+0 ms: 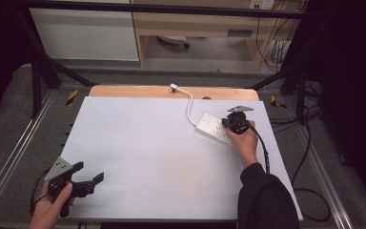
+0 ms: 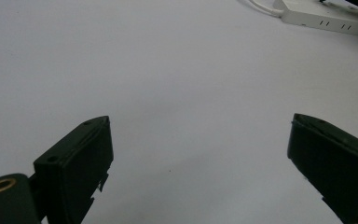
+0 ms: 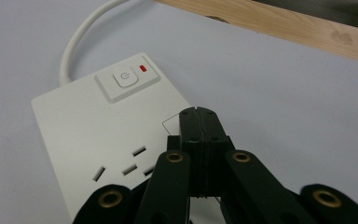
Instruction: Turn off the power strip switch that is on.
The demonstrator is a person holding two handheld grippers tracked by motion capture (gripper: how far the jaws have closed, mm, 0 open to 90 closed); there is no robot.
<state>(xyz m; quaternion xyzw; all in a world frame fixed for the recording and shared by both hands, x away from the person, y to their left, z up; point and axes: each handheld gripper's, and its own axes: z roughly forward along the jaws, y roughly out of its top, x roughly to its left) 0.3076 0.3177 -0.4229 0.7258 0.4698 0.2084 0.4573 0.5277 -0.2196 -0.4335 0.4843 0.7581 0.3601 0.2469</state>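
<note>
Lab — metal frame (image 1: 38, 57); loose cables (image 1: 279, 47)

Even, soft overhead light on a bright white tabletop (image 1: 147, 152); dark, dim surroundings; close jaws slightly blurred, faint shadows.

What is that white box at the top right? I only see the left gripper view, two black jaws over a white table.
Observer: A power strip; its switch has a red light lit beside it.
Operator: Is anything near it?
Observer: Yes, the right gripper, jaws shut together, hangs over the strip's top.
Operator: Where does its cord go?
Observer: The white cord curves to the table's far wooden edge and ends at a plug lying there.
</note>
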